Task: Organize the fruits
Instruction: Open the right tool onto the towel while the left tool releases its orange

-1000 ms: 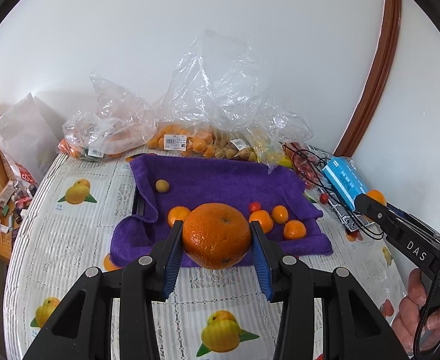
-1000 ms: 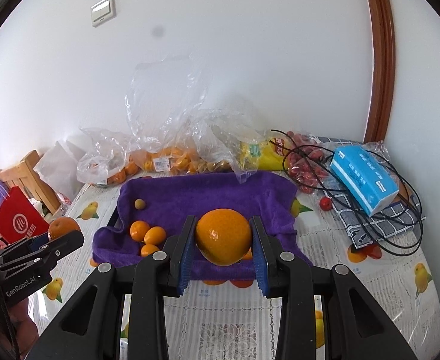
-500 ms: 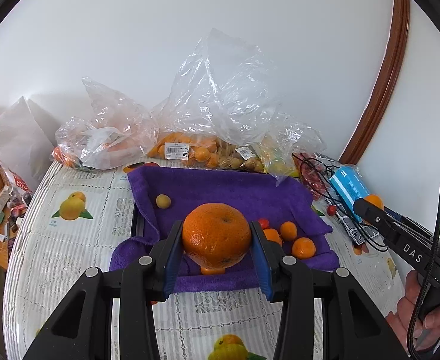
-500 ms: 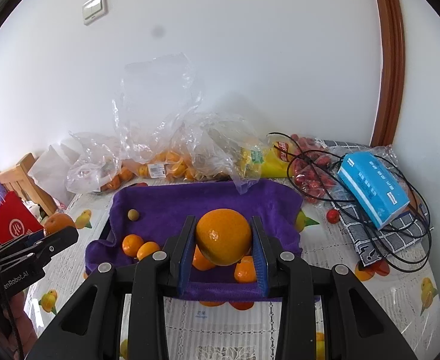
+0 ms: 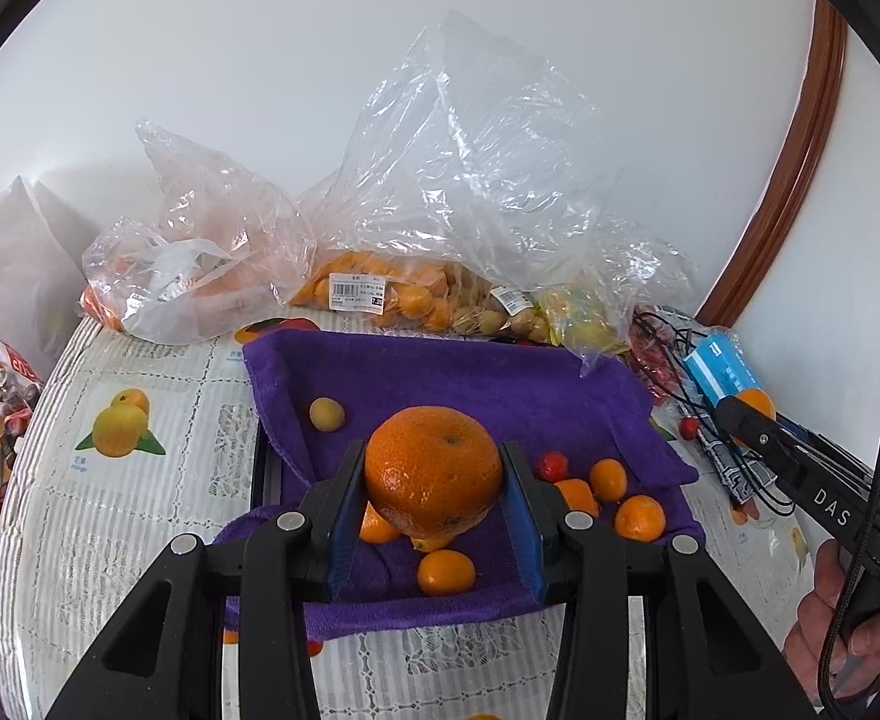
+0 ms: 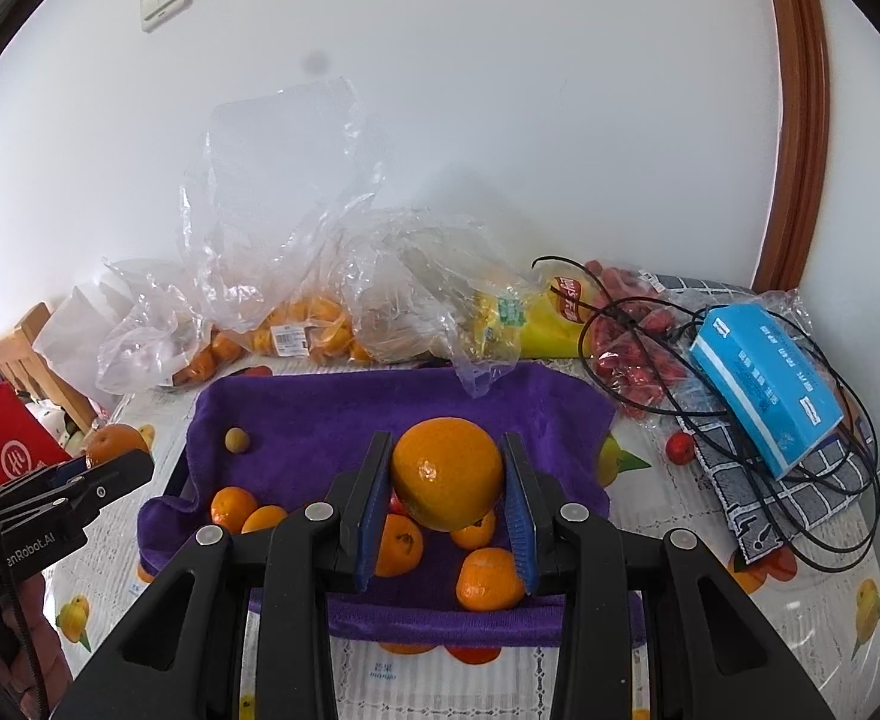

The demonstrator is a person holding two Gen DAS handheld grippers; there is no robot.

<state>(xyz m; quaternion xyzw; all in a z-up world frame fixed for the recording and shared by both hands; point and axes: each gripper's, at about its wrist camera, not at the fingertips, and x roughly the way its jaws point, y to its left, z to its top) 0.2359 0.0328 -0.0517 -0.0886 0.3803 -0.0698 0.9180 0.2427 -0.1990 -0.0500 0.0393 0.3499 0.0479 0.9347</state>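
Left tongs [image 5: 434,483] are clamped on a big rough orange [image 5: 432,471], stem dimple tilted up and away, above the purple towel [image 5: 440,372]. Right tongs [image 6: 447,483] are squeezing a smaller smooth orange [image 6: 447,473]; it's basically round, so no real long axis.

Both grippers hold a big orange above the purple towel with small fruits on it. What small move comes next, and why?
Probably lower both a little further, aiming for bare cloth. The left gripper and right gripper each clamp a large orange above the purple towel, with small oranges directly beneath, so shifting toward the open back area looks safer before releasing.
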